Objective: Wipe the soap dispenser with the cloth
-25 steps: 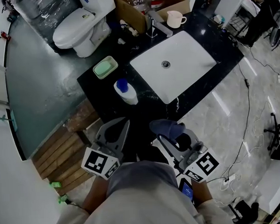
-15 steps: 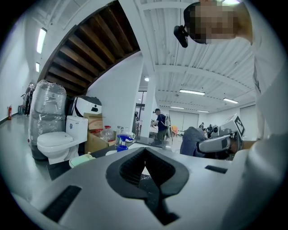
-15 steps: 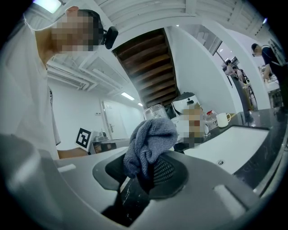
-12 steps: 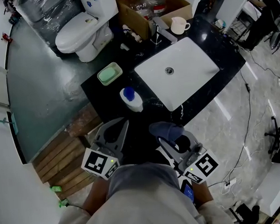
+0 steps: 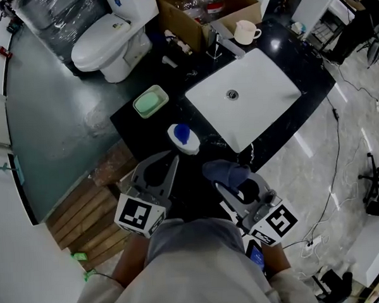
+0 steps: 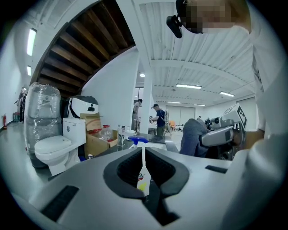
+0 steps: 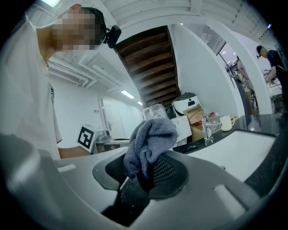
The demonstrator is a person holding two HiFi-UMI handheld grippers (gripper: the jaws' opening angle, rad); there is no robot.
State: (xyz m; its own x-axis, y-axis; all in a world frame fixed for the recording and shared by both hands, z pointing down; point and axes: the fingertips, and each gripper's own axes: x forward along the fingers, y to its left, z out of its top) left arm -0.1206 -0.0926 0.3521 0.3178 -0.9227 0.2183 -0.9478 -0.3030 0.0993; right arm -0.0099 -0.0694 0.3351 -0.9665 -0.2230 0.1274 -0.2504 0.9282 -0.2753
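The soap dispenser [image 5: 184, 138], a white bottle with a blue pump, stands on the black counter [image 5: 132, 124] left of the sink. My left gripper [image 5: 170, 160] is shut and empty, its tips just short of the bottle. In the left gripper view the blue pump [image 6: 137, 140] shows right over the closed left gripper [image 6: 144, 158]. My right gripper [image 5: 221, 179] is shut on a bunched grey-blue cloth [image 5: 224, 172], to the right of the dispenser and a little nearer to me. The cloth [image 7: 150, 140] stands up out of the right gripper [image 7: 143, 174] in its own view.
A white sink basin [image 5: 263, 106] fills the counter's right half, with a faucet [image 5: 220, 41] and a mug [image 5: 244, 31] behind it. A green soap dish [image 5: 151, 101] lies beyond the dispenser. A toilet [image 5: 104, 41], a cardboard box [image 5: 179, 21] and wooden slats [image 5: 85, 216] stand around.
Both grippers have come forward to the counter together. The dispenser now sits much closer to the left gripper's tips. The cloth stays in the right gripper.
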